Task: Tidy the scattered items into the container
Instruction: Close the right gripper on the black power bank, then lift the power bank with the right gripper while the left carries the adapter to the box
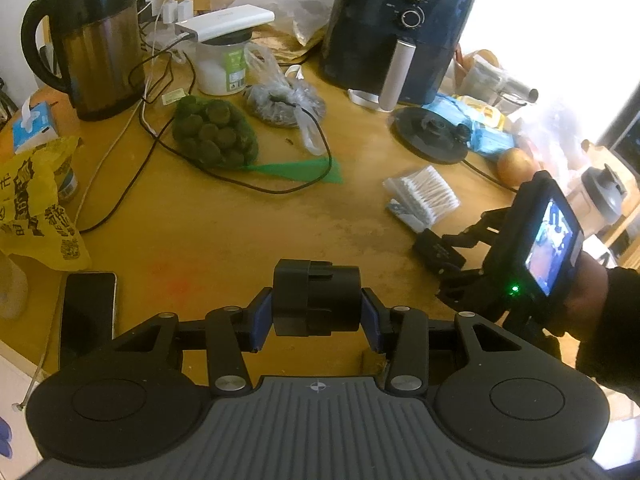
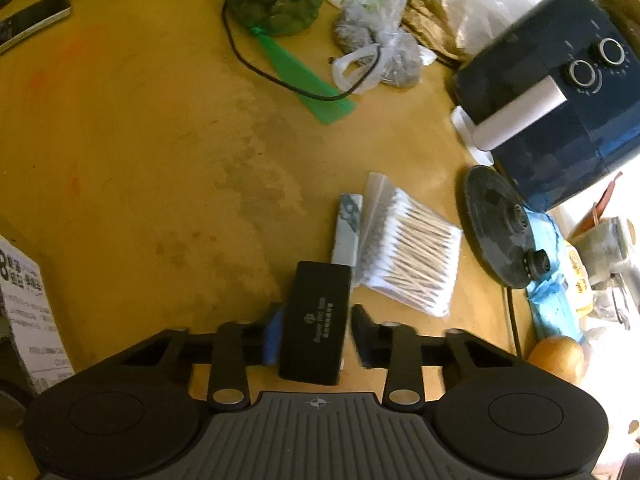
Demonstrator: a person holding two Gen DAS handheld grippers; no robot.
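Note:
My left gripper is shut on a black chunky plug adapter and holds it above the wooden table. My right gripper is open around a flat black rectangular device that lies on the table; the left pad touches it and the right pad stands a little off. In the left wrist view the right gripper sits at the right with that black device at its tips. A pack of cotton swabs and a small wrapped packet lie just beyond it. No container is clearly in view.
A dark air fryer stands at the back, a kettle at the back left. A green net bag of round items, plastic bags, black cables, a phone, a yellow bag, a black lid and an onion lie around.

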